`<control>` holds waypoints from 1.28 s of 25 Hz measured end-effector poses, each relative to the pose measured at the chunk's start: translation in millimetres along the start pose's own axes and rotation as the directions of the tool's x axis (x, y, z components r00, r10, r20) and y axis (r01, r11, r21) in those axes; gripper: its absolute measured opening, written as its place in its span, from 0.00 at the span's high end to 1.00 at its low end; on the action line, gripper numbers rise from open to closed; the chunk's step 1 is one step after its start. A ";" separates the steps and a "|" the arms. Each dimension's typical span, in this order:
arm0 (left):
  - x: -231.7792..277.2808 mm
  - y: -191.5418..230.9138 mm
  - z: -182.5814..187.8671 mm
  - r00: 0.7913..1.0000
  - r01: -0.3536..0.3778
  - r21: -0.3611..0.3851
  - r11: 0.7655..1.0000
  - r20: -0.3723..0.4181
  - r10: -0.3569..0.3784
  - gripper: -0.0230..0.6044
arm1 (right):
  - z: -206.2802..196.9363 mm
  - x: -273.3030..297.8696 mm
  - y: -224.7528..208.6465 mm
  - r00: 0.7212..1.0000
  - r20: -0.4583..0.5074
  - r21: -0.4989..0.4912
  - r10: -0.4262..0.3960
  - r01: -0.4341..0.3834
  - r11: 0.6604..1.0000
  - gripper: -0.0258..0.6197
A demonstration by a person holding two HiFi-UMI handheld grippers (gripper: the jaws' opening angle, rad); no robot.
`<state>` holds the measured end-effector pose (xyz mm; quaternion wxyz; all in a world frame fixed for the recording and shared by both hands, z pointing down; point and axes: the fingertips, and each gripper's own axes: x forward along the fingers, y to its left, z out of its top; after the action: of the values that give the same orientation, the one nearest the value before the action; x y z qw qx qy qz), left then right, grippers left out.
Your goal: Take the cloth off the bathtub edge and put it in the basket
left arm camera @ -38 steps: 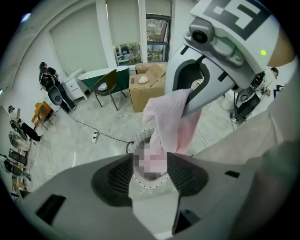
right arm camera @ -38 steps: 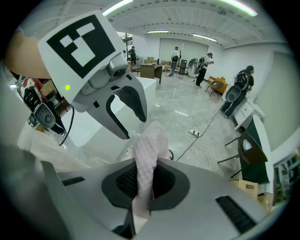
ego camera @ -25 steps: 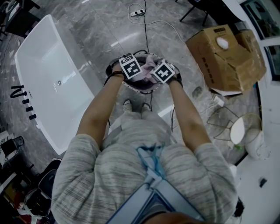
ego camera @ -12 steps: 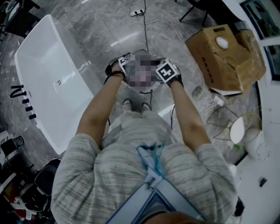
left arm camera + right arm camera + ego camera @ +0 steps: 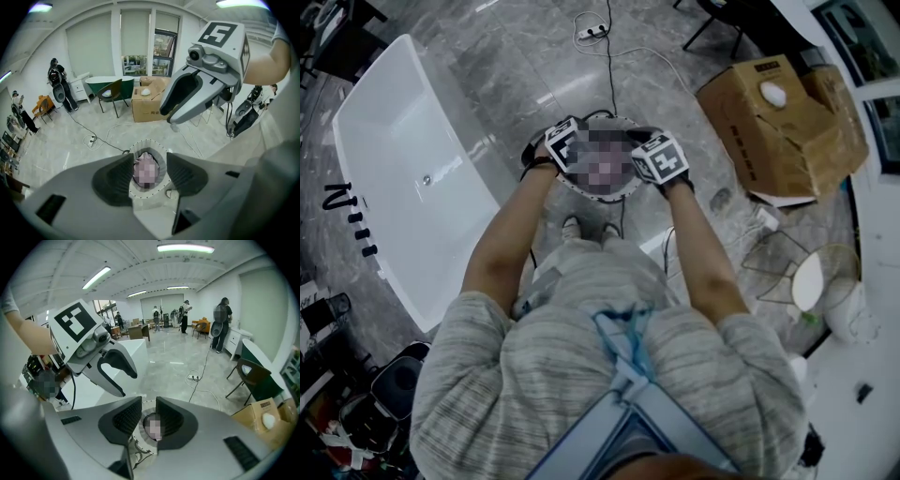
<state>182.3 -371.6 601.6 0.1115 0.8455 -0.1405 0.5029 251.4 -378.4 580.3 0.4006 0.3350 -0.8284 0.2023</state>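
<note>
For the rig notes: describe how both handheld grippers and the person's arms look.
The left gripper and right gripper both have smooth light-grey shells. Each has two broad jaws lined with dark ribbed pads and carries a white cube printed with black square markers. The right gripper's jaws have just been opening, with nothing between them. The person wears a grey striped short-sleeved top.

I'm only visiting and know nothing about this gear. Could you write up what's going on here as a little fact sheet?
Setting: a person stands over a round basket on a grey floor
Cloth: pinkish, lying inside the basket
Bathtub: white, on the person's left, no cloth visible on its edge
Left gripper: above the basket, jaws apart, holding nothing
Right gripper: above the basket, jaws have just been opening a little, nothing between them
Nearby: cardboard box on the person's right
</note>
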 end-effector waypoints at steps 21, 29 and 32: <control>-123.2 -62.1 86.2 0.816 -0.075 -0.064 0.995 0.570 0.098 0.76 | 66.1 -135.7 63.0 0.818 0.557 -0.057 0.141 -0.132 0.990 0.85; -173.4 -78.8 99.1 0.711 -0.130 -0.102 0.986 0.683 0.164 0.96 | 76.1 -183.6 85.0 0.742 0.647 -0.117 0.177 -0.134 0.984 0.86; -185.8 -88.1 98.5 0.690 -0.138 -0.103 0.985 0.704 0.170 0.96 | 75.6 -194.7 94.1 0.726 0.660 -0.116 0.192 -0.155 0.981 0.86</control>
<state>209.3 -298.4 387.4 0.0238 0.9564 -0.2535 0.1431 232.4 -282.2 373.2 0.0656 0.2956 -0.9494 0.0838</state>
